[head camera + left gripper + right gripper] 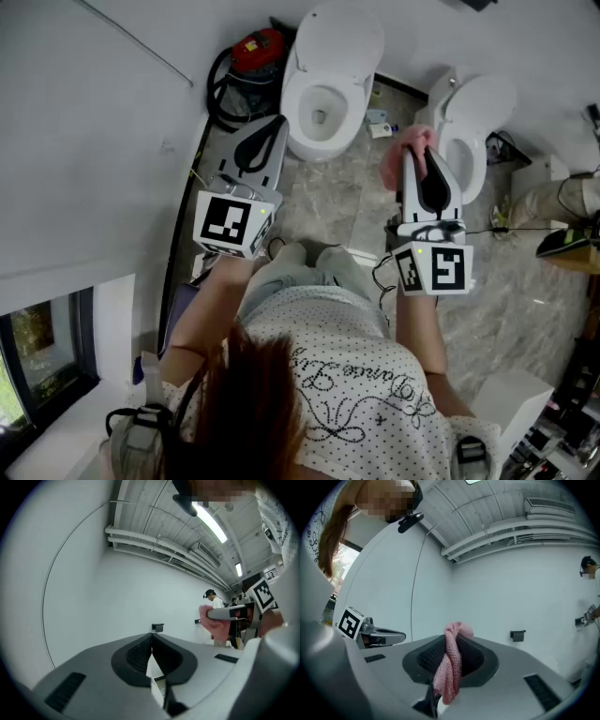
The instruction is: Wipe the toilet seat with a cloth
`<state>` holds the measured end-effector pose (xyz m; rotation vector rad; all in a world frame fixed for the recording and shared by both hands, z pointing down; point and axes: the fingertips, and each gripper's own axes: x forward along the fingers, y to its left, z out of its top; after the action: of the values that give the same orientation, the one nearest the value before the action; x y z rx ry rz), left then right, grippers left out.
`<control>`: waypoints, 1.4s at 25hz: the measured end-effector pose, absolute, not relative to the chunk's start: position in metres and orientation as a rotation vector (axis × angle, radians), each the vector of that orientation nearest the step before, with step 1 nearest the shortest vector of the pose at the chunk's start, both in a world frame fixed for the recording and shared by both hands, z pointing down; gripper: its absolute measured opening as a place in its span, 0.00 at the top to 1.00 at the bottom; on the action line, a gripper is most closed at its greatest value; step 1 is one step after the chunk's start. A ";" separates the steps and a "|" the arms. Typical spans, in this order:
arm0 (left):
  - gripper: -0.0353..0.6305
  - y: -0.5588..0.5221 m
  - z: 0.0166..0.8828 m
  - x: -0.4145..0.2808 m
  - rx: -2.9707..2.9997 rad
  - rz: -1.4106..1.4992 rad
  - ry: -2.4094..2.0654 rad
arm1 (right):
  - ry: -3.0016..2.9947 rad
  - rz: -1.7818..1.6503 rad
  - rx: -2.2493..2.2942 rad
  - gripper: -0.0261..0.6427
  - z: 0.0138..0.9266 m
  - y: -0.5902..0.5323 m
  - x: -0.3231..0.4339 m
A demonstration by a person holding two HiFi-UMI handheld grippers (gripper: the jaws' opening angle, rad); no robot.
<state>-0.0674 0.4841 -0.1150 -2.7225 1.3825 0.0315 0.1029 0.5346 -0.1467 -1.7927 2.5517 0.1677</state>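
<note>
Two white toilets stand on the marble floor, one (323, 89) at top centre with its lid raised, the other (472, 131) to its right. My right gripper (413, 152) is shut on a pink cloth (400, 157), held in the air just left of the right toilet. In the right gripper view the cloth (449, 667) hangs bunched between the jaws of the right gripper (454, 637). My left gripper (277, 122) hovers left of the centre toilet, shut with nothing in it. In the left gripper view the left gripper (152, 638) points at the bare wall.
A red canister (259, 47) with a black hose (223, 94) sits by the wall, left of the centre toilet. Small items (380, 123) lie between the toilets. Cables and gear (562, 239) crowd the right side. A white box (511, 401) stands at lower right.
</note>
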 end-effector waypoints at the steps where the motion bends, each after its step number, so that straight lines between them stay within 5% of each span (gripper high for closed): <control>1: 0.95 0.484 -0.116 -0.068 -2.722 0.033 1.382 | 2.553 0.169 -1.792 0.87 -0.146 0.534 0.102; 21: 0.95 0.466 -0.108 -0.078 -2.717 -0.005 1.421 | 2.512 0.104 -1.763 0.85 -0.144 0.519 0.103; 35: 0.95 0.371 -0.117 -0.054 -2.668 0.011 1.512 | 2.571 0.128 -1.642 0.84 -0.149 0.394 0.137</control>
<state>-0.0540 0.3713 -0.1174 -2.6679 1.5121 0.0114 0.1373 0.3938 -0.1492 -1.6417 2.5707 0.1276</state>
